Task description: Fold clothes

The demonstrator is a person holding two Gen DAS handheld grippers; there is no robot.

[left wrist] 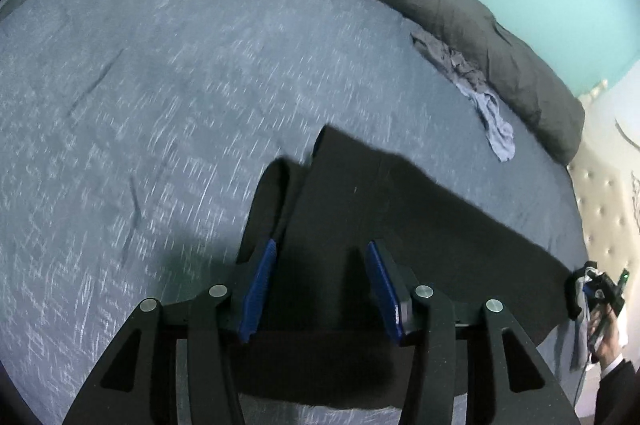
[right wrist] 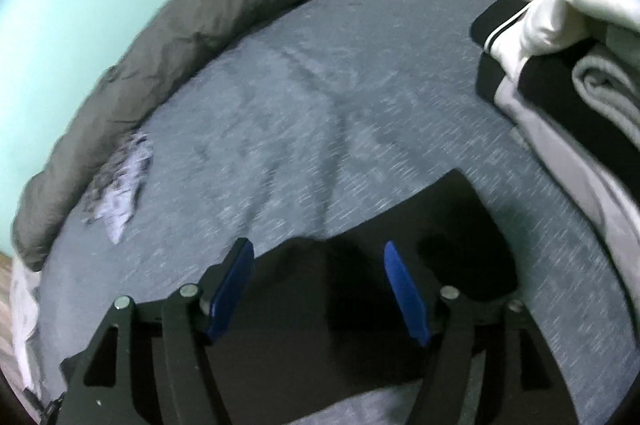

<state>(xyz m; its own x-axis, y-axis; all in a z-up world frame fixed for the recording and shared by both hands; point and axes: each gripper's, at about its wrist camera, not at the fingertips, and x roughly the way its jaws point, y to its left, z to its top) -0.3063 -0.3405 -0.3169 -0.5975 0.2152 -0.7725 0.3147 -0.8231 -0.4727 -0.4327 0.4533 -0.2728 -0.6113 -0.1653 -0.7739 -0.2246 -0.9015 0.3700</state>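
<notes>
While both the left hand-held gripper (left wrist: 322,257) and right hand-held gripper (right wrist: 318,257) hang released, black cloth (left wrist: 400,209) lies on the bed (left wrist: 160,85)

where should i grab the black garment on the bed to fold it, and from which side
Take the black garment at its near hem, one gripper toward each end. It lies flat and spread across the grey bedsheet, near edge just below both open grippers, left and right. Come from the near side, fingers low, and pinch the edge.
</notes>
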